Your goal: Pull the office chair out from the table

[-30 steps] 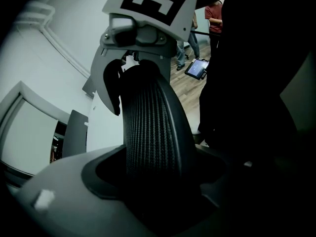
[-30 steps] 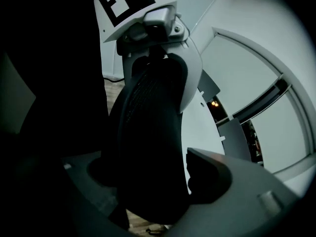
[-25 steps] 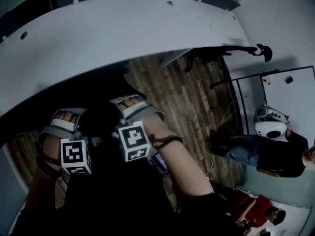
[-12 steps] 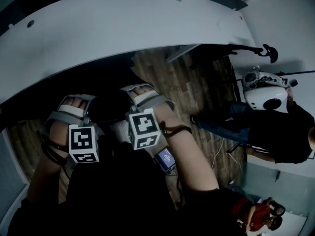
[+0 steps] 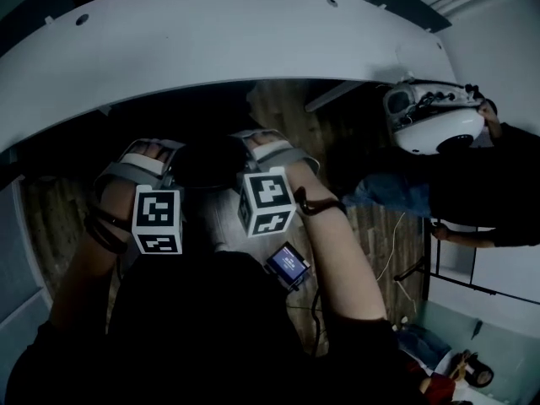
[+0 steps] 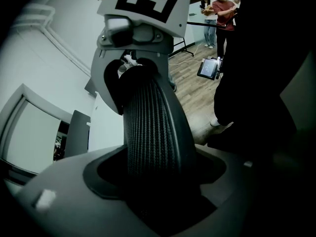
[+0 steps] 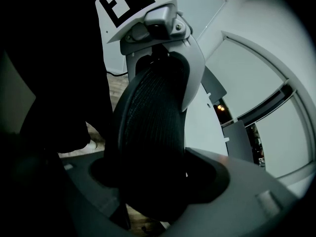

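The curved white table [image 5: 253, 32] sweeps across the top of your head view, with wood floor [image 5: 384, 243] showing under and beside it. The chair [image 5: 207, 163] sits right in front of you, and its dark mesh headrest is close to the table's near edge. Its black back fills the lower middle of that view.

Your left gripper [image 5: 156, 160] is clamped on the left end of the headrest, and your right gripper [image 5: 261, 146] on the right end. In the left gripper view, the ribbed mesh [image 6: 150, 132] runs straight down between the jaws of that gripper [image 6: 153, 181] and fills the gap. The right gripper view shows the same mesh [image 7: 148, 147] wedged between its own jaws [image 7: 153, 181]. Each view also shows the other gripper at the far end of the headrest.

A person in a dark top [image 5: 498, 184] stands to your right, holding a white rounded device [image 5: 430, 121]. A small lit screen [image 5: 288, 266] hangs near your right forearm.
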{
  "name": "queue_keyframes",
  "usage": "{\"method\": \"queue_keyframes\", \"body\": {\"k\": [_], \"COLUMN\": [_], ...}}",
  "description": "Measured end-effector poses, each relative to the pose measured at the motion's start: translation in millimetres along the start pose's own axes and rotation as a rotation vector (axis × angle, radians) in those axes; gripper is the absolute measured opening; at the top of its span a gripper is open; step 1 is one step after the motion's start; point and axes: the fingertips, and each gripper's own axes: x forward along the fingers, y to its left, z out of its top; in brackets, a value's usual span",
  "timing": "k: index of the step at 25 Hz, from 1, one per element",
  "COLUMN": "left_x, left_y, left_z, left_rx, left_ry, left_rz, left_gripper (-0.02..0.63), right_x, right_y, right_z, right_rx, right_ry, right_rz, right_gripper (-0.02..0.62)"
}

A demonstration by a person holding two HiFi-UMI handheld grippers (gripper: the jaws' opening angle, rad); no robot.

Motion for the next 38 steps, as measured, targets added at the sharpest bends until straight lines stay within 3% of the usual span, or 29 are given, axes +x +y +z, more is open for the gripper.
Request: {"method": "queue_keyframes", "body": {"k": [17,27,38], "left_x": [-10,-22,-52], "left_y": [-70,-141,-207], "left_z": [80,100,181], "left_rx": [-0.04,-0.061,-0.063], "left_ry": [0.016,0.008,0.008], "left_rz": [0.006,0.031,0.005], "left_gripper": [0.354,0.356,0.357], "right_x": [-48,-65,-127], "right_y": [89,159,247], "right_z": [-19,10,-4], "right_rx": [-0.018,-0.028,-0.011], "right_ry": [-0.063,-0.098,-0.113], "right_rz": [-0.034,-0.039,-0.033], "right_gripper": [0.334,0.33,0.33]}}
